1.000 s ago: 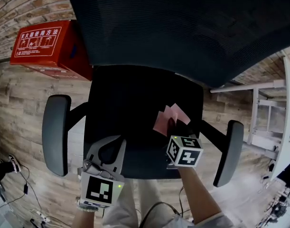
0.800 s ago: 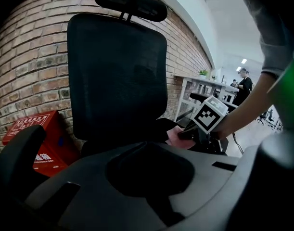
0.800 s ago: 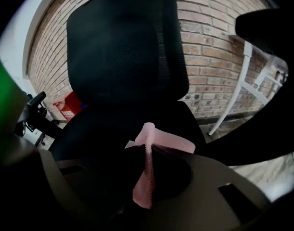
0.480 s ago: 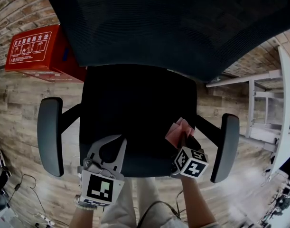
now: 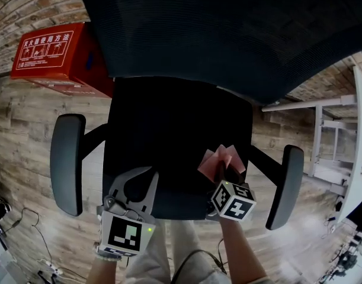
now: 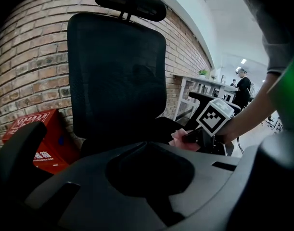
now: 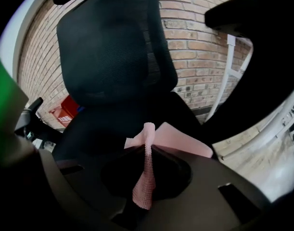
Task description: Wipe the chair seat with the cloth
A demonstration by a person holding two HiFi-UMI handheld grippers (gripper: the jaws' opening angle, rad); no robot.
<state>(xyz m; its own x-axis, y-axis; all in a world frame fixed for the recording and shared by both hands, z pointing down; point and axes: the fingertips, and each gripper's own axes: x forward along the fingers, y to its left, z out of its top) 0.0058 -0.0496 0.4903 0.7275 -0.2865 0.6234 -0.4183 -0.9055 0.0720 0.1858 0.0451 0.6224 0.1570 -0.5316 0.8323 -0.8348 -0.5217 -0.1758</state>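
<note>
Lower left, the grey left gripper [image 5: 136,185] bears a black-and-white marker cube [image 5: 128,235] with a small green light [image 5: 150,230]. The black right gripper [image 5: 225,171] bears another cube [image 5: 233,200]. Bottom centre, pale trousers [image 5: 160,258] show.

The cloth [image 5: 220,158] lies on the chair seat [image 5: 163,135] near its front right corner, held by the right gripper [image 5: 223,171]. The left gripper [image 5: 135,185] sits over the front left edge. A box [image 5: 56,55] stands on the floor [image 5: 26,117] beyond the back left corner (beside the backrest [image 5: 228,34]).

I see a red-brown brick wall [image 5: 26,5], a grey wood-plank floor [image 5: 26,129], a red rectangular box [image 5: 56,55] and a white metal table frame [image 5: 311,103].
</note>
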